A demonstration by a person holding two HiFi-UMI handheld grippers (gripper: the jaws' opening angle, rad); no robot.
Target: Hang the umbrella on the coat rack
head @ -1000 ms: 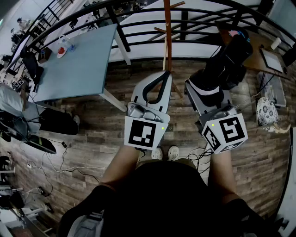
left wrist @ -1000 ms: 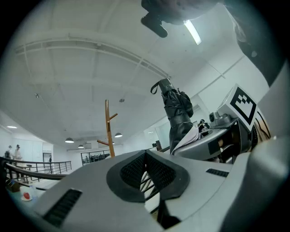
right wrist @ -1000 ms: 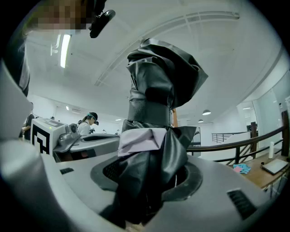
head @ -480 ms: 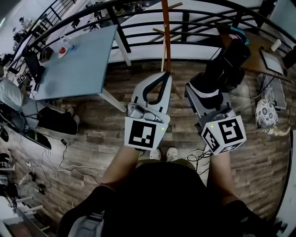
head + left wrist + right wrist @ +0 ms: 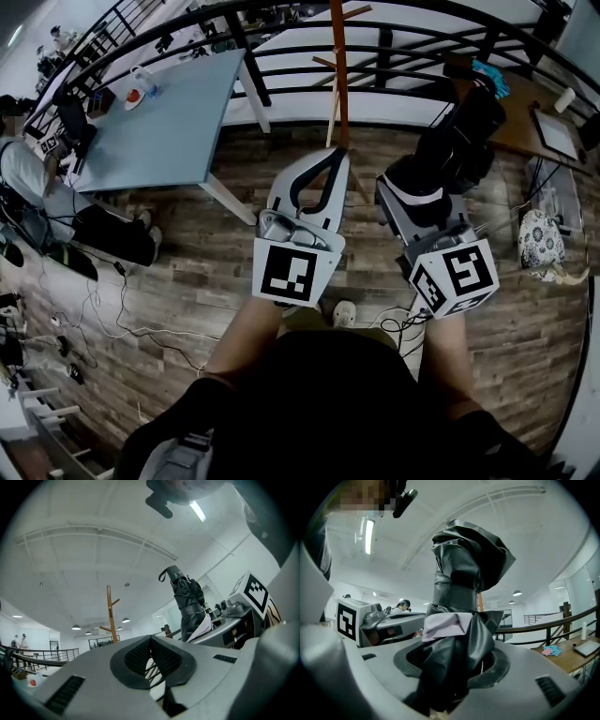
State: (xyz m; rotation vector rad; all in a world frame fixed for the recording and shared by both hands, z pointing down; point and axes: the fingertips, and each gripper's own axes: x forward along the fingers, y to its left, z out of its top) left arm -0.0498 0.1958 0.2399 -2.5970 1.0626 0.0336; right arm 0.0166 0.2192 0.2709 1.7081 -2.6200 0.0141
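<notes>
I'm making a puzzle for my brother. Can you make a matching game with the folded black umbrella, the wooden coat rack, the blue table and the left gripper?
Things:
1. folded black fabric umbrella
2. tall wooden coat rack
3. light blue table
4. left gripper

Places or states:
A. shut, nothing in it
B. standing upright, straight ahead
C. clamped in the right gripper
D. off to the left in the head view

Pairs: 1-C, 2-B, 3-D, 4-A

Blue table (image 5: 169, 122) left, small item (image 5: 139, 91) on it, maybe bottle; black railing (image 5: 255, 70) behind.
</notes>
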